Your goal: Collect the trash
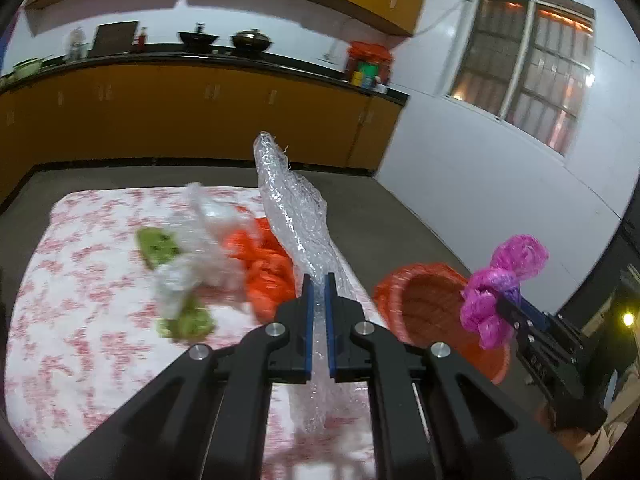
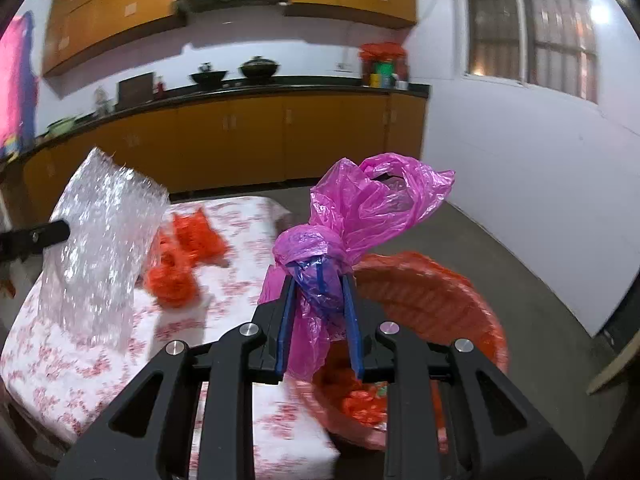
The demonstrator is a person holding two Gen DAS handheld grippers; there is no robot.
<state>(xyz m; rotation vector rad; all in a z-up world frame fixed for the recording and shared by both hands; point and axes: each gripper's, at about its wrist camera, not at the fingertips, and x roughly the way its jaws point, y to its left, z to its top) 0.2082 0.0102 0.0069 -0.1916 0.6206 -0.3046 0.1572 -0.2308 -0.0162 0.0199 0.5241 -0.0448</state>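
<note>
My left gripper (image 1: 319, 280) is shut on a clear bubble wrap sheet (image 1: 294, 208), held above the table; the sheet also shows in the right wrist view (image 2: 100, 248). My right gripper (image 2: 320, 276) is shut on a knotted pink plastic bag (image 2: 372, 204), held over the rim of the orange basket (image 2: 448, 296). The pink bag (image 1: 500, 284) and the basket (image 1: 424, 296) also show at the right in the left wrist view. On the floral tablecloth (image 1: 80, 300) lie an orange plastic bag (image 1: 264, 268), a crumpled clear bag (image 1: 200, 240) and green scraps (image 1: 160, 246).
The basket stands on the grey floor (image 2: 520, 256) beside the table's right edge, with orange scraps (image 2: 360, 400) inside. Yellow kitchen cabinets (image 1: 180, 120) with a dark counter run along the back. A white wall with a window (image 1: 532, 64) is at the right.
</note>
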